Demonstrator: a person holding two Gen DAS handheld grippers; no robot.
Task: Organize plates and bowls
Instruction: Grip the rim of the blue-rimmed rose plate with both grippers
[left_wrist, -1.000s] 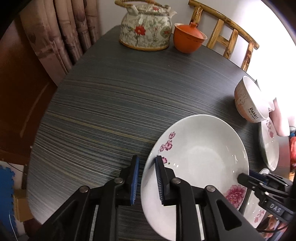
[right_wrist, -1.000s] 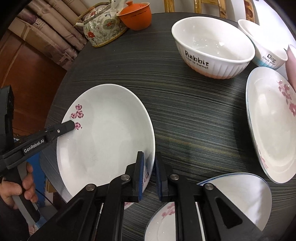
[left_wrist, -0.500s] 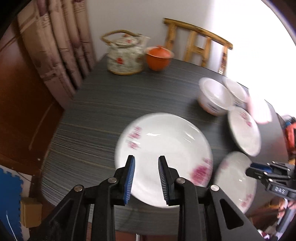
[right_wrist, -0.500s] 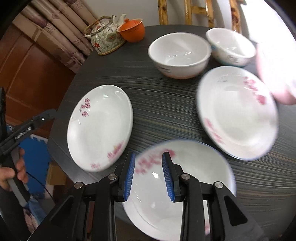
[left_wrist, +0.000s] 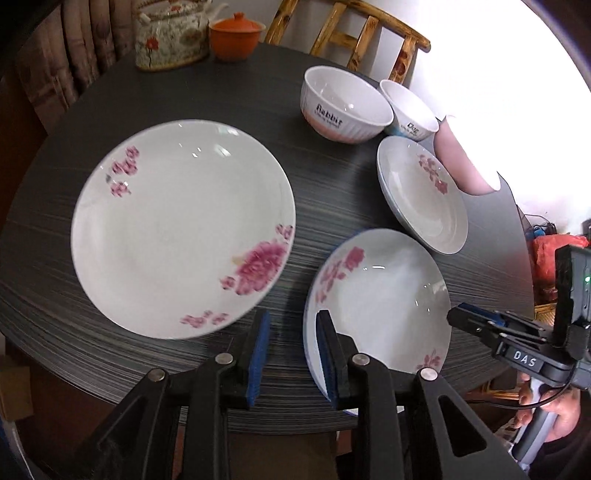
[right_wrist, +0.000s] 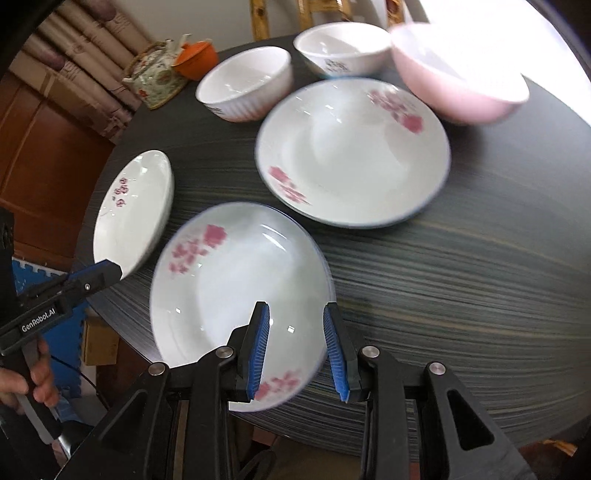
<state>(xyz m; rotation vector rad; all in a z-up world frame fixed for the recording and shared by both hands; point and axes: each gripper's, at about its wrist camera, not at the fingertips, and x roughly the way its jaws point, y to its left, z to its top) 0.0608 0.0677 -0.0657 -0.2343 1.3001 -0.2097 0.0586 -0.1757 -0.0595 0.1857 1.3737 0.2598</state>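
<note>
Plates (left_wrist: 183, 229) lie on my tabletop (left_wrist: 229, 92) near its edge. Both my left hand-held gripper (left_wrist: 291, 354) and right hand-held gripper (right_wrist: 299, 350) hover with jaws apart, holding nothing.

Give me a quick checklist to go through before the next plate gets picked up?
1. Left gripper empty, fingers apart: ok.
2. Right gripper empty, fingers apart: ok.
3. Big flowered plate lying flat on the table: ok.
4. Nearest plate fully on the table: not ok, its near rim appears to overhang the edge.
5. Third plate free of the pink bowl: cannot tell, they may touch.
6. Rabbit bowl upright: ok.
</note>
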